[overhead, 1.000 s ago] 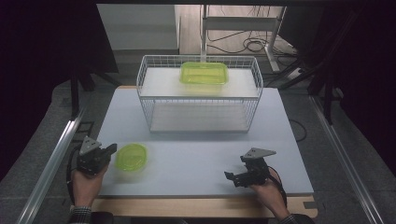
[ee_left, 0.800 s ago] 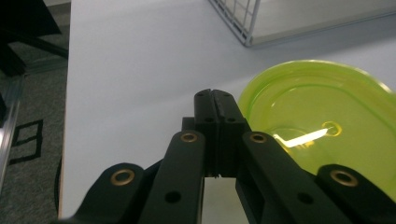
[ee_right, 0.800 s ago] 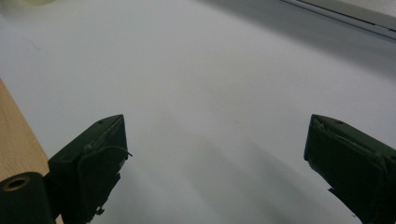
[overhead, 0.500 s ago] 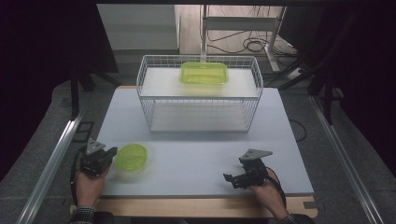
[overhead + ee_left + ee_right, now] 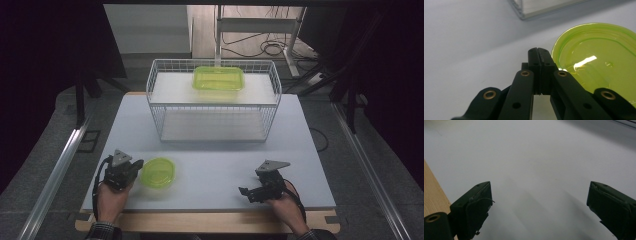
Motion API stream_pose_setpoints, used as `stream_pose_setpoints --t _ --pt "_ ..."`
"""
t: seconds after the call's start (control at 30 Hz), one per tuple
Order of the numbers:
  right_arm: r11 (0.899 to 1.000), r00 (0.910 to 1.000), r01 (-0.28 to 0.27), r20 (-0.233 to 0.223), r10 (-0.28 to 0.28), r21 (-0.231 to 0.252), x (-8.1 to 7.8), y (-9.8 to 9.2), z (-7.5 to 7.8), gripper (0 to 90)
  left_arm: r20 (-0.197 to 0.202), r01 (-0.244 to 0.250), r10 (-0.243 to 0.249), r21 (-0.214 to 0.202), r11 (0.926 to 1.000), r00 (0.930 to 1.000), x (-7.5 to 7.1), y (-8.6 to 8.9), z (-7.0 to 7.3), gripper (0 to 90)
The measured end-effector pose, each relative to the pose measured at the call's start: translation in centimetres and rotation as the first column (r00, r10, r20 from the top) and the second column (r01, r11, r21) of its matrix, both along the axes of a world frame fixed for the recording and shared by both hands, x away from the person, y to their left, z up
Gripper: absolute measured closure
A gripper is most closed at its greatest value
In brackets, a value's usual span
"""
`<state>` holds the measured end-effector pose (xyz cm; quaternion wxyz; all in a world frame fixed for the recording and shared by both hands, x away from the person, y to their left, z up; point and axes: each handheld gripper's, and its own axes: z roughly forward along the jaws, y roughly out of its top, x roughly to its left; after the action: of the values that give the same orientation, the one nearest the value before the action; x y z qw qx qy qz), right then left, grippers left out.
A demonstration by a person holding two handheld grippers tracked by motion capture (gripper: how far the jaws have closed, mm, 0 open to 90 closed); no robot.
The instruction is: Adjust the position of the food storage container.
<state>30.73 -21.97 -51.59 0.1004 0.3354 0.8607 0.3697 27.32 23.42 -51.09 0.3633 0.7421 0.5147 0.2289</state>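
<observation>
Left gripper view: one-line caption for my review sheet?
Shut left hand-held gripper beside the rim of a green lid on the white table.

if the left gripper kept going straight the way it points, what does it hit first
Probably the rim of the green lid. The left gripper, fingers shut and empty, points along the white table with its tip at the lid's near edge; whether they already touch is unclear.

- High view: dim, dark surroundings; the pale worktop (image 5: 215, 165) is evenly lit from above.
- A soft shadow lies under the wire basket (image 5: 214, 102).
- Glare streaks the green lid (image 5: 599, 65) toward 3 o'clock.
- Right gripper view: soft, hazy, near jaws blurred.
</observation>
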Motion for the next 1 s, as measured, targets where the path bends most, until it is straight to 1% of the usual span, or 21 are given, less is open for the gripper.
stream_pose_setpoints --t 0.07,0.13,0.17,0.2,0.23,0.27,0.3,0.33,0.37,0.4,0.43,0.47,0.5,0.57,0.63,0.67,0.77,0.8,0.87,0.9,1.0 --pt "1.000 1.0000 0.001 0.001 -0.001 0.000 0.0 0.0 0.0 6.2 0.007 0.000 0.000 0.003 1.0000 1.0000 -0.2 -0.3 0.1 89.6" --pt "1.000 1.0000 0.001 0.003 -0.001 0.000 0.0 0.0 0.1 6.2 0.008 -0.017 0.017 -0.012 0.9998 0.9998 -0.4 0.2 0.2 89.6" --pt "1.000 1.0000 0.001 0.003 -0.001 0.001 0.0 -0.1 0.1 6.2 0.002 -0.023 0.023 -0.014 0.9996 0.9997 -0.5 0.5 0.1 89.6" --pt "1.000 1.0000 0.001 0.003 -0.001 0.000 0.0 -0.1 0.1 6.2 -0.025 -0.022 0.022 -0.019 0.9996 0.9994 -0.8 1.1 -0.3 89.7" --pt "1.000 1.0000 0.001 0.003 -0.001 0.000 0.0 -0.1 0.1 6.2 -0.025 -0.022 0.022 -0.019 0.9996 0.9994 -0.8 1.1 -0.3 89.7" --pt "1.000 1.0000 -0.002 0.001 0.002 -0.001 -0.1 0.0 0.1 6.2 -0.059 0.001 -0.003 -0.025 0.9997 0.9982 -1.0 1.3 -0.7 89.7" --pt "1.000 1.0000 -0.002 0.001 0.002 -0.001 -0.1 0.0 0.1 6.2 -0.059 0.001 -0.003 -0.025 0.9997 0.9982 -1.0 1.3 -0.7 89.7" --pt "1.000 1.0000 -0.002 0.001 0.002 -0.003 -0.1 0.0 0.1 6.2 -0.086 0.039 -0.042 -0.031 0.9987 0.9954 -1.0 1.2 -1.1 89.6" --pt "1.000 1.0000 -0.002 0.001 0.002 -0.003 -0.1 0.0 0.1 6.2 -0.086 0.039 -0.042 -0.031 0.9987 0.9954 -1.0 1.2 -1.1 89.6" --pt "1.000 1.0000 -0.002 0.004 0.002 -0.006 -0.1 0.1 0.1 6.2 -0.105 0.073 -0.077 -0.034 0.9967 0.9915 -1.0 0.9 -1.3 89.7" --pt "1.000 1.0000 -0.002 0.004 0.002 -0.006 -0.1 0.1 0.1 6.2 -0.105 0.073 -0.077 -0.034 0.9967 0.9915 -1.0 0.9 -1.3 89.7" --pt "1.000 1.0000 -0.002 0.008 0.002 -0.007 -0.2 0.1 0.1 6.2 -0.121 0.094 -0.098 -0.036 0.9949 0.9878 -1.0 0.5 -1.4 89.6" --pt "1.000 1.0000 -0.002 0.009 0.002 -0.007 -0.2 0.1 0.2 6.2 -0.121 0.094 -0.098 -0.036 0.9949 0.9878 -1.0 0.5 -1.4 89.6" --pt "1.000 1.0000 -0.001 0.010 0.001 -0.006 -0.2 0.0 0.2 6.2 -0.131 0.111 -0.115 -0.034 0.9932 0.9847 -0.9 0.2 -1.5 89.6" --pt "1.000 1.0000 0.000 0.009 0.000 -0.005 -0.2 0.1 0.2 6.2 -0.138 0.121 -0.126 -0.043 0.9917 0.9823 -0.9 -0.1 -1.6 89.6" --pt "1.000 1.0000 -0.001 0.006 0.001 -0.007 -0.2 0.1 0.1 6.2 -0.142 0.138 -0.143 -0.048 0.9893 0.9795 -0.9 -0.5 -1.6 89.6" --pt "1.000 1.0000 -0.003 0.007 0.003 -0.009 -0.2 0.2 0.1 6.2 -0.142 0.154 -0.160 -0.050 0.9868 0.9768 -0.8 -1.0 -1.6 89.6" --pt "1.000 1.0000 -0.004 0.006 0.004 -0.010 -0.2 0.2 0.1 6.2 -0.145 0.171 -0.178 -0.059 0.9834 0.9732 -0.8 -1.6 -1.6 89.6" --pt "1.000 1.0000 -0.005 0.006 0.005 -0.010 -0.2 0.3 0.1 6.2 -0.146 0.181 -0.188 -0.062 0.9815 0.9712 -0.8 -1.9 -1.6 89.6" --pt "1.000 1.0000 -0.006 0.005 0.006 -0.010 -0.2 0.3 0.1 6.2 -0.150 0.200 -0.207 -0.059 0.9780 0.9668 -0.7 -2.6 -1.7 89.6" --pt "1.000 1.0000 -0.005 0.004 0.005 -0.010 -0.2 0.3 0.0 6.2 -0.154 0.221 -0.229 -0.071 0.9727 0.9610 -0.6 -3.6 -1.7 89.6"
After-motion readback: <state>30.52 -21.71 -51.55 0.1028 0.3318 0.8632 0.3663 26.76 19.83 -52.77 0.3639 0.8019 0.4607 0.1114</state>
